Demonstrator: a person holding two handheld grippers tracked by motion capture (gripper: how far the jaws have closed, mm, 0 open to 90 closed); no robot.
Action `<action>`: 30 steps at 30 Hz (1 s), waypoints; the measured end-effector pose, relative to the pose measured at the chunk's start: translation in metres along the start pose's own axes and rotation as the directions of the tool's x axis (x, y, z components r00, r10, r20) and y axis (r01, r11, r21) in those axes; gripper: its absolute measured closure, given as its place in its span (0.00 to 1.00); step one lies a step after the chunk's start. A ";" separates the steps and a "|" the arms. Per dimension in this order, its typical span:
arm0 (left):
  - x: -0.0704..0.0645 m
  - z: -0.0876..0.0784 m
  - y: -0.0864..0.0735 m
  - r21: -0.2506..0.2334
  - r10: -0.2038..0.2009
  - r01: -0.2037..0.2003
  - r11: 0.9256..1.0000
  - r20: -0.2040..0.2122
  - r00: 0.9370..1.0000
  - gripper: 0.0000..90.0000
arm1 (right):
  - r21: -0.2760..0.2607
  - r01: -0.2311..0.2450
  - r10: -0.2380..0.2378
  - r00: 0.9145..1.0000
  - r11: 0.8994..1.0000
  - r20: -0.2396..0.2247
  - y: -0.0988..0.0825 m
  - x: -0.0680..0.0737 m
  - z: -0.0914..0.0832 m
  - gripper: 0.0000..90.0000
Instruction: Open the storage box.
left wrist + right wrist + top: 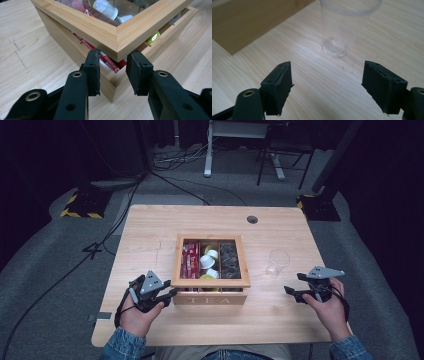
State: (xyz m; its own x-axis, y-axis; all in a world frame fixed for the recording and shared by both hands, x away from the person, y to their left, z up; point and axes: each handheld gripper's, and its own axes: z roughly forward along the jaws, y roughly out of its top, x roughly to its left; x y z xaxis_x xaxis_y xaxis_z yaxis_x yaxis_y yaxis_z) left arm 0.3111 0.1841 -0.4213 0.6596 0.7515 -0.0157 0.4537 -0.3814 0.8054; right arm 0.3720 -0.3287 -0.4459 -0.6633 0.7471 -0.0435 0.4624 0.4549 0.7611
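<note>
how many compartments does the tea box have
3, side by side under the glass lid of the tea box: the left compartment holds red packets, the middle compartment white and yellow pods, the right compartment dark pieces.

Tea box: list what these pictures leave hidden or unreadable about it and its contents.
- Tea box, high view: contents of the dark right compartment are too small and dark to name.
- Left gripper view: the lid frame hides most items beneath; the top edge cuts off the white pods.
- Right gripper view: the box is cut off at the corner, its inside hidden.
</note>
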 end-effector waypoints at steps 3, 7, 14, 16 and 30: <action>0.002 -0.001 0.004 -0.017 -0.001 0.001 1.000 -0.003 1.000 0.71 | -0.047 0.004 -0.006 0.999 0.999 -0.034 0.014 0.007 -0.009 0.25; 0.004 -0.002 0.007 -0.021 0.005 -0.005 1.000 -0.001 1.000 0.71 | -0.071 -0.007 0.002 0.998 0.997 -0.070 0.024 0.008 -0.012 0.25; 0.007 0.000 0.013 -0.035 -0.003 0.004 0.999 0.001 1.000 0.70 | -0.112 0.011 -0.023 0.994 0.994 -0.109 0.043 0.018 -0.016 0.23; 0.007 0.000 0.014 -0.033 -0.007 0.007 0.999 0.002 1.000 0.70 | -0.126 0.011 -0.028 0.991 0.992 -0.134 0.048 0.023 -0.014 0.21; 0.009 0.000 0.017 -0.034 -0.002 0.002 0.999 -0.003 1.000 0.70 | -0.146 0.119 -0.149 0.965 0.982 -0.215 0.079 0.065 0.008 0.22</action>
State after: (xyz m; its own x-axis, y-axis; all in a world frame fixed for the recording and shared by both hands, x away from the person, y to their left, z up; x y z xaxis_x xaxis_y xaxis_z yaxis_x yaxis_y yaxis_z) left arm 0.3251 0.1840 -0.4078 0.6568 0.7539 -0.0150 0.4343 -0.3620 0.8249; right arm 0.3699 -0.2401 -0.3944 -0.8357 0.5490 -0.0166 0.2889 0.4650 0.8369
